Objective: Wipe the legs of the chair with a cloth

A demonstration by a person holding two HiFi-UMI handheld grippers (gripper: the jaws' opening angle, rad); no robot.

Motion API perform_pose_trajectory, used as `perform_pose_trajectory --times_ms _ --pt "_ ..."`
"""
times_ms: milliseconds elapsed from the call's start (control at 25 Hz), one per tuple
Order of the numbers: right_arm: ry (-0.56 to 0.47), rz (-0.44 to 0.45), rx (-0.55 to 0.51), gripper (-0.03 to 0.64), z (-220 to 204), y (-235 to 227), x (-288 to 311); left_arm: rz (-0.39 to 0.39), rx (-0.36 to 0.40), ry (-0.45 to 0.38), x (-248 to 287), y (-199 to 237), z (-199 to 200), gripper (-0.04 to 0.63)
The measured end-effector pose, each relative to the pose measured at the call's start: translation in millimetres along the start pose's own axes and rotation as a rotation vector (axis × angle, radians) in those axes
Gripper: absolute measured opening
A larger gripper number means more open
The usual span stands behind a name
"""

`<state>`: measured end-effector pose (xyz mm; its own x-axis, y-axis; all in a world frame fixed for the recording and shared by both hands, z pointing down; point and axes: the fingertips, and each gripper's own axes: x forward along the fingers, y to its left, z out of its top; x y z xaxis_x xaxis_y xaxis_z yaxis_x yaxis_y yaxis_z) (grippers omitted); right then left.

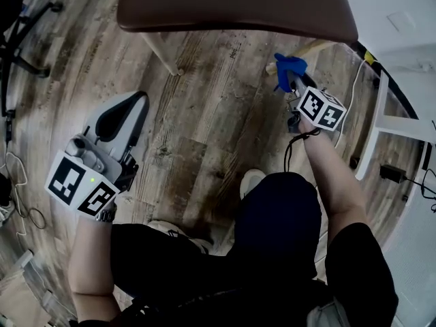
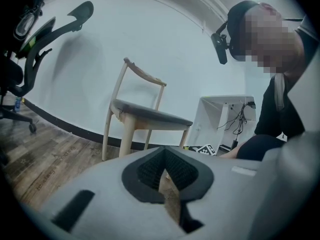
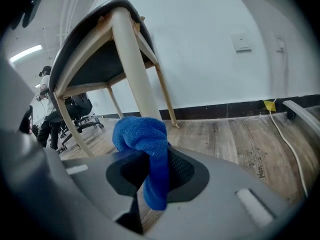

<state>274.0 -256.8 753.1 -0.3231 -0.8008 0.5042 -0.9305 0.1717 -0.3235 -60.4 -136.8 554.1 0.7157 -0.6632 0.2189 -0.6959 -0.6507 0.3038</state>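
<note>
The chair's brown seat (image 1: 238,5) fills the top of the head view, with pale wooden legs (image 1: 163,53) below it. My right gripper (image 1: 293,79) is shut on a blue cloth (image 1: 289,68), which is held up at the near right leg (image 1: 306,49). In the right gripper view the bunched cloth (image 3: 146,144) sticks out of the right gripper (image 3: 152,169), right in front of that leg (image 3: 134,69). My left gripper (image 1: 136,104) hangs low at the left, apart from the chair and shut on nothing. From the left gripper (image 2: 165,171) the whole chair (image 2: 145,116) shows against the wall.
An office chair's base (image 1: 20,39) stands at the far left. White cables (image 1: 354,107), a white frame (image 1: 381,121) and a black power adapter (image 1: 392,172) lie along the right wall. My own legs and shoe (image 1: 252,179) are on the wooden floor below.
</note>
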Motion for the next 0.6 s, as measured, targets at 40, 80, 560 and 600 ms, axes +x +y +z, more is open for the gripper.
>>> perform_pose_trajectory --times_ms 40,80,560,600 --pt "0.011 0.001 -0.001 0.091 -7 -3 5 0.004 0.0 0.004 0 1 -1 0.005" --pt "0.022 0.0 -0.001 0.091 -14 -6 10 0.008 0.0 0.007 -1 2 -2 0.005" --pt "0.159 -0.067 -0.009 0.091 -79 -36 51 0.027 -0.003 0.045 -3 9 -15 0.005" --pt "0.171 -0.073 -0.007 0.091 -83 -38 54 0.03 -0.004 0.048 -3 10 -16 0.005"
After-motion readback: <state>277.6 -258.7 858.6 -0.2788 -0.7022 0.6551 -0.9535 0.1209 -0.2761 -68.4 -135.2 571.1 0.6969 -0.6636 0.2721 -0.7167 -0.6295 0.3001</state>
